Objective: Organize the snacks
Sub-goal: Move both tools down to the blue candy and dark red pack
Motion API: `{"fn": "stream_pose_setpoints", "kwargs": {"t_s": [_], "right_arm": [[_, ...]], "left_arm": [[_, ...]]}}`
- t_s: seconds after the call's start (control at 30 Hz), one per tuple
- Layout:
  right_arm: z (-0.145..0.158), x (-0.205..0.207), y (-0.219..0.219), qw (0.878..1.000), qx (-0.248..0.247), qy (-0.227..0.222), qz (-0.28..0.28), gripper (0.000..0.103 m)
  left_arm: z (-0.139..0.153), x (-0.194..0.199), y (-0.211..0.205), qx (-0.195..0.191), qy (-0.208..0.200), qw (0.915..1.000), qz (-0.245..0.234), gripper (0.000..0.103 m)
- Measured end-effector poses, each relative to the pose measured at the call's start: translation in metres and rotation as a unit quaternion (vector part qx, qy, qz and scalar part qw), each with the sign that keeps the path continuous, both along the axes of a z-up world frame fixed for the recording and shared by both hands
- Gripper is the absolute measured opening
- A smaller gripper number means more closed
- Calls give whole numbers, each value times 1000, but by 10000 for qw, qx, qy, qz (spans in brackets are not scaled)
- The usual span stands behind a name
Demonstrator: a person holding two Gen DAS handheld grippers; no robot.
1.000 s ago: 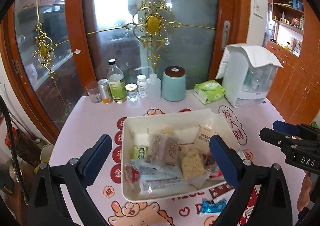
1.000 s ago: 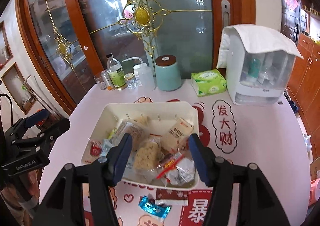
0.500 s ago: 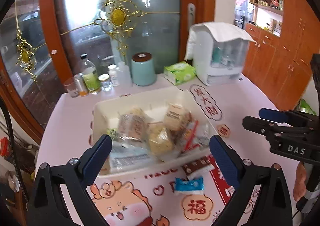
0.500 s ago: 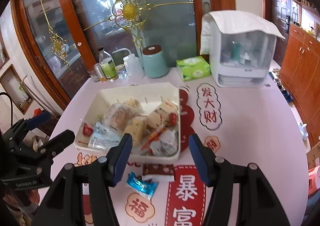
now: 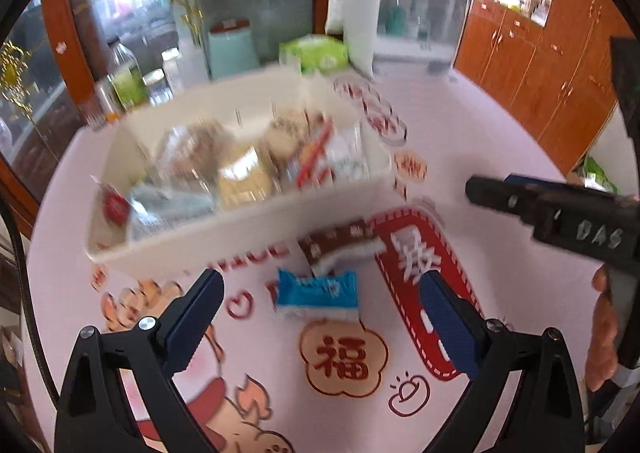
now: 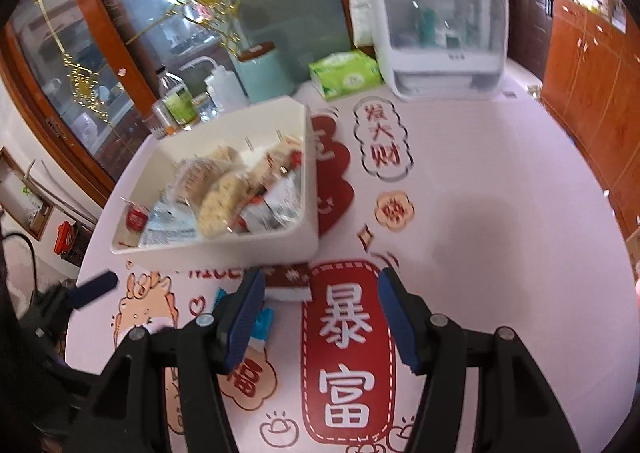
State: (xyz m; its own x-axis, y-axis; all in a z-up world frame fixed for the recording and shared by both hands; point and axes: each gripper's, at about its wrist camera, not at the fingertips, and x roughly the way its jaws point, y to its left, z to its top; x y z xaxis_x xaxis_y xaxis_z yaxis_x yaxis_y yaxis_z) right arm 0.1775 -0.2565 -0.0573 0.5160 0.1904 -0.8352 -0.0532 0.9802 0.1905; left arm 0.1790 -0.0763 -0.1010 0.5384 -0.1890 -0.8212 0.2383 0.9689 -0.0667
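A white bin [image 5: 224,241] [image 6: 276,241] holding several wrapped snacks stands on the pink printed tablecloth. In front of it lie a blue snack packet [image 5: 316,293] [image 6: 262,323] and a brown-and-white snack packet [image 5: 340,247] [image 6: 290,281]. My left gripper [image 5: 320,317] is open, hanging just above the blue packet, which lies between its blue fingers. My right gripper [image 6: 320,317] is open with nothing between its pads; the brown packet lies just beyond its left finger and the blue packet is partly hidden behind that finger. The right gripper's body [image 5: 560,217] shows at the right of the left wrist view.
At the table's far edge stand bottles and jars [image 6: 176,105], a teal canister [image 6: 266,71], a green tissue pack [image 6: 346,75] and a white covered rack [image 6: 436,33]. Glass doors rise behind; wooden cabinets [image 5: 540,61] line the right. A hand [image 5: 604,337] holds the right gripper.
Both grippers have come down and forward toward the table's near side. The loose blue and brown packets now sit close under the fingers, and the bin has slid up in both views.
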Motion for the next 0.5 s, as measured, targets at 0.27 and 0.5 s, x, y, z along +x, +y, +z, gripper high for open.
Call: {"fn": "stream_pose_setpoints", "kwargs": {"t_s": [0.27, 0.5], "right_arm": [[-39, 0, -9, 9990, 171, 343, -209, 60], [-57, 8, 0, 9982, 263, 509, -175, 60]], "left_arm": [[-74, 20, -5, 46, 612, 9975, 343, 98], [-102, 37, -3, 53, 729, 9952, 647, 98]]}}
